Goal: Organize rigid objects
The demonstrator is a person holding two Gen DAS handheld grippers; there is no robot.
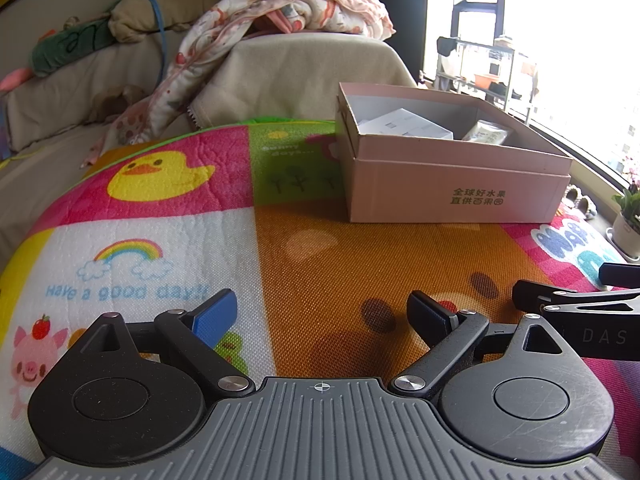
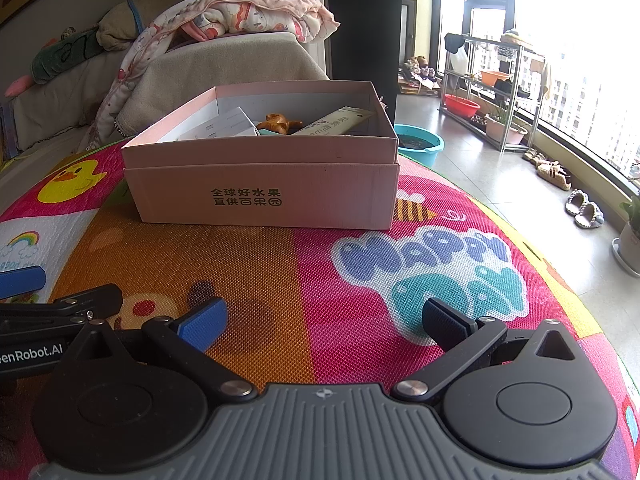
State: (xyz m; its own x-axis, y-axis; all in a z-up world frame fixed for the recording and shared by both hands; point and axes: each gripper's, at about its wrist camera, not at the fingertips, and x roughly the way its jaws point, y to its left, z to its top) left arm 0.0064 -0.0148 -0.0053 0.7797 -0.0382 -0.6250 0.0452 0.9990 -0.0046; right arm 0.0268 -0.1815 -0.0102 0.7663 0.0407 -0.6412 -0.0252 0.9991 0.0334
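Both grippers: left gripper (image 1: 322, 314) and right gripper (image 2: 324, 320) hover low over the play mat (image 2: 280, 280), side by side, short of the pink box (image 2: 264, 184).
Step in hand: judged from how things lie, the sorting looks close to finished or between picks; no loose rigid item shows on the mat in either view.
Box contents: white carton (image 2: 224, 124), brown wooden piece (image 2: 278, 124) and a long printed packet (image 2: 340, 122) already lie inside.
Next move: probably calls for finding any remaining item out of view, or drawing back.
Left fingers: spread wide, blue pads (image 1: 214, 316) well apart, nothing between them.
Right fingers: equally wide apart, pads (image 2: 204, 322) bare, touching nothing.
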